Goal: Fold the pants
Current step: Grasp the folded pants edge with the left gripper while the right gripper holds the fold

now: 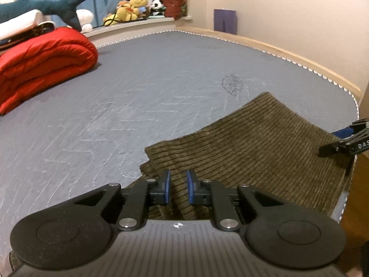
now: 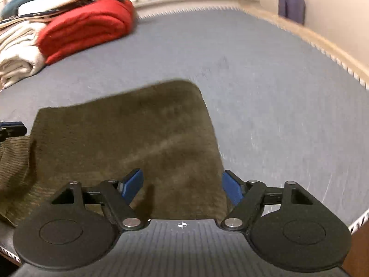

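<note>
- Olive-brown corduroy pants (image 1: 265, 143) lie folded on the near right part of a grey quilted mattress (image 1: 138, 92), their right edge reaching the mattress corner.
- Left claw (image 1: 178, 188) has its blue-padded fingers (image 1: 167, 187) narrowly parted, with a raised ridge of the corduroy between them; whether the pads press the cloth I cannot tell.
- Right claw (image 2: 183, 188) is spread wide over the near edge of the pants (image 2: 138, 133), holding nothing; its view is blurred.
- In the left wrist view the right claw (image 1: 346, 144) shows at the far right, over the cloth's right edge.
- A rolled red quilt (image 1: 43, 64) sits at the far left of the mattress, with a teal plush shark (image 1: 50, 4) above it.
- Plush toys (image 1: 133, 7) line the window ledge beyond.
</note>
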`<move>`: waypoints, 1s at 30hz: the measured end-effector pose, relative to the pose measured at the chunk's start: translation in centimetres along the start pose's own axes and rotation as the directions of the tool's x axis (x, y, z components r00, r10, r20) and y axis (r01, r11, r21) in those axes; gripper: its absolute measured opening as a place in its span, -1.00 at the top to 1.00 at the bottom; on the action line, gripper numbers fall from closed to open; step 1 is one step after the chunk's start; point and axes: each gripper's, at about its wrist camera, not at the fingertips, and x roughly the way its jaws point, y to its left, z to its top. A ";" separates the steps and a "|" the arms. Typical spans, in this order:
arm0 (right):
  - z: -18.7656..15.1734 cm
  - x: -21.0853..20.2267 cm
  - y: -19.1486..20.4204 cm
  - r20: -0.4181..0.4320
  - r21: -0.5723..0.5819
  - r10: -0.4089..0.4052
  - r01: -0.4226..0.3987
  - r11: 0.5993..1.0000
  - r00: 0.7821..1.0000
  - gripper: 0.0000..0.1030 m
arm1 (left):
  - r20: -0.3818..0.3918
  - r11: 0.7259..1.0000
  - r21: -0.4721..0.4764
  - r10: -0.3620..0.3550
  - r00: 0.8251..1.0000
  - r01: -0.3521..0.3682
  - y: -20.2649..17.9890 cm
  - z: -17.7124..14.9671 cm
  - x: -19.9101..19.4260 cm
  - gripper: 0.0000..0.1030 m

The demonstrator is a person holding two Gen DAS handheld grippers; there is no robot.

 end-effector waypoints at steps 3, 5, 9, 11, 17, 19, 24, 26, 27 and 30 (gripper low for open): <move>-0.9 0.7 0.2 -0.059 -0.007 0.025 -0.026 1.000 0.998 -0.70 | -0.106 0.996 0.044 0.078 0.991 -0.073 -0.3 -0.8 2.8 0.48; -1.2 0.9 -0.4 -0.082 0.000 0.035 -0.035 0.999 0.996 -0.70 | -0.119 0.994 0.047 0.099 0.988 -0.094 -0.4 -0.9 3.6 0.45; -1.3 0.9 -1.7 -0.107 0.094 0.081 -0.071 0.993 0.991 -0.68 | -0.122 0.993 0.034 0.113 0.986 -0.109 -0.9 -0.3 3.2 0.41; -1.4 0.7 -1.6 -0.087 0.088 0.071 -0.063 0.994 0.994 -0.51 | -0.115 0.995 0.019 0.099 0.988 -0.097 -0.9 -0.2 2.9 0.23; -1.2 -1.0 -0.3 -0.027 0.018 0.055 -0.054 0.998 0.998 0.31 | -0.051 0.994 0.005 0.105 0.993 -0.105 -1.6 0.3 1.4 -0.25; -0.8 -2.5 0.9 0.020 -0.024 0.057 -0.057 0.998 0.998 0.42 | 0.003 0.996 -0.054 0.077 0.997 -0.077 -1.3 0.9 0.2 -0.35; -0.3 -7.3 7.6 0.171 -0.289 0.130 -0.076 0.954 0.977 0.46 | 0.153 0.956 -0.216 -0.170 0.973 0.201 -0.4 2.7 -3.4 -0.72; -1.0 -8.7 11.1 0.209 -0.427 0.175 -0.071 0.901 0.962 0.46 | 0.197 0.903 -0.259 -0.298 0.934 0.343 0.0 3.3 -4.3 -0.96; -1.6 -9.2 12.9 0.220 -0.492 0.200 -0.069 0.868 0.955 0.46 | 0.218 0.870 -0.274 -0.358 0.908 0.409 0.1 3.4 -4.7 -0.99; -3.2 -10.0 17.1 0.219 -0.643 0.269 -0.068 0.762 0.938 0.46 | 0.221 0.817 -0.290 -0.449 0.866 0.498 0.3 3.6 -4.9 -0.99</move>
